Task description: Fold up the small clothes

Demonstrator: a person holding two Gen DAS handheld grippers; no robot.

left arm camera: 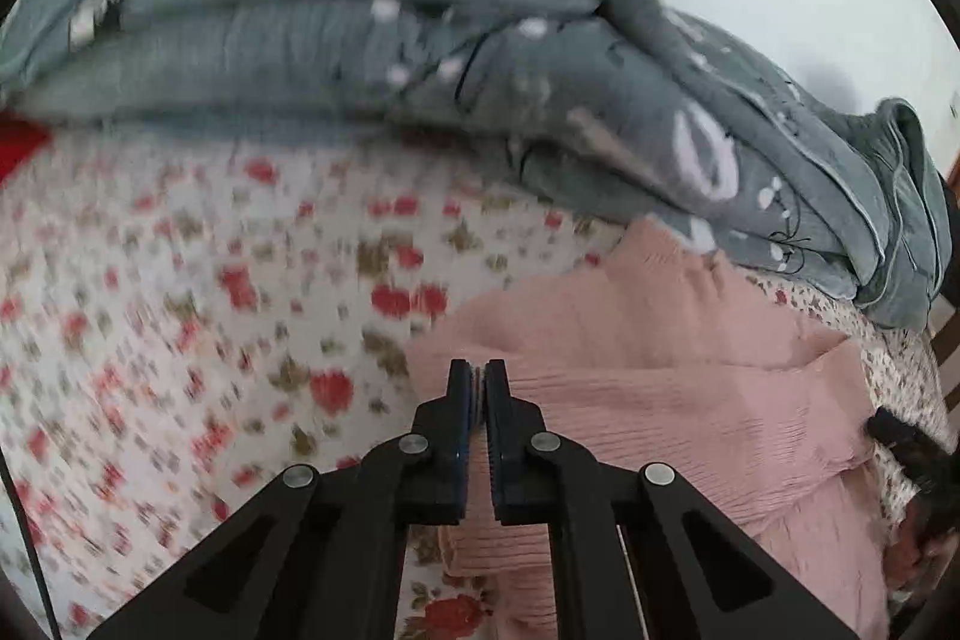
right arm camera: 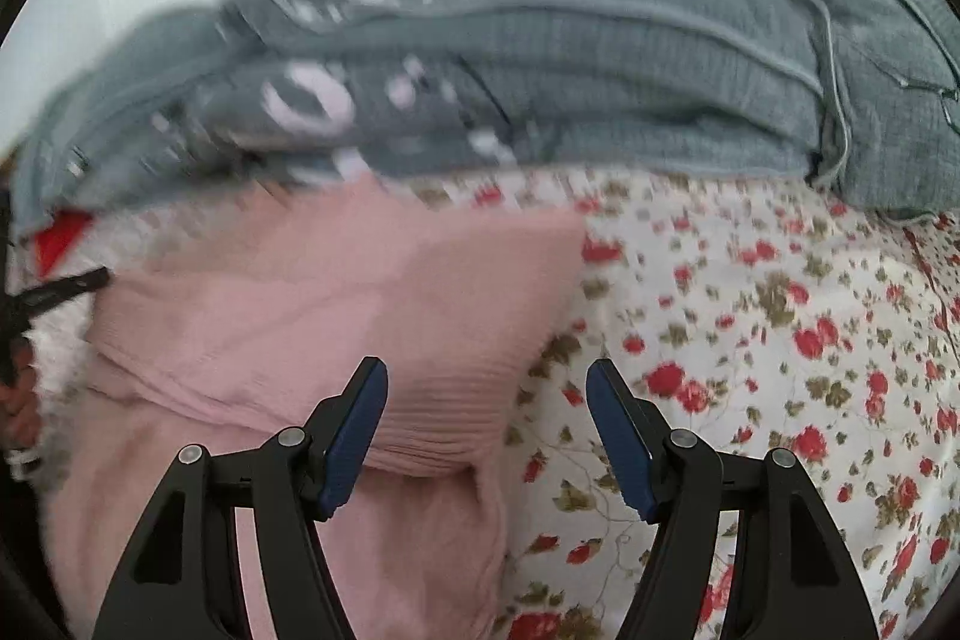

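A pink ribbed garment [left arm camera: 660,388] lies partly folded on a floral bedsheet [left arm camera: 180,310]. My left gripper [left arm camera: 478,382] is shut at the garment's left edge, with pink cloth between its pads. In the right wrist view the same pink garment [right arm camera: 336,316] lies at the left, with its right edge under my right gripper [right arm camera: 486,388], which is open and empty just above it. The left gripper's tip [right arm camera: 66,289] shows at the far left of that view. The right gripper's fingers [left arm camera: 906,442] show at the right edge of the left wrist view.
A bunched grey quilt [left arm camera: 420,58] with white prints lies along the back of the bed, also in the right wrist view [right arm camera: 600,76]. A red object [left arm camera: 18,142] sits at the far left by the quilt. The floral sheet [right arm camera: 780,340] spreads to the right.
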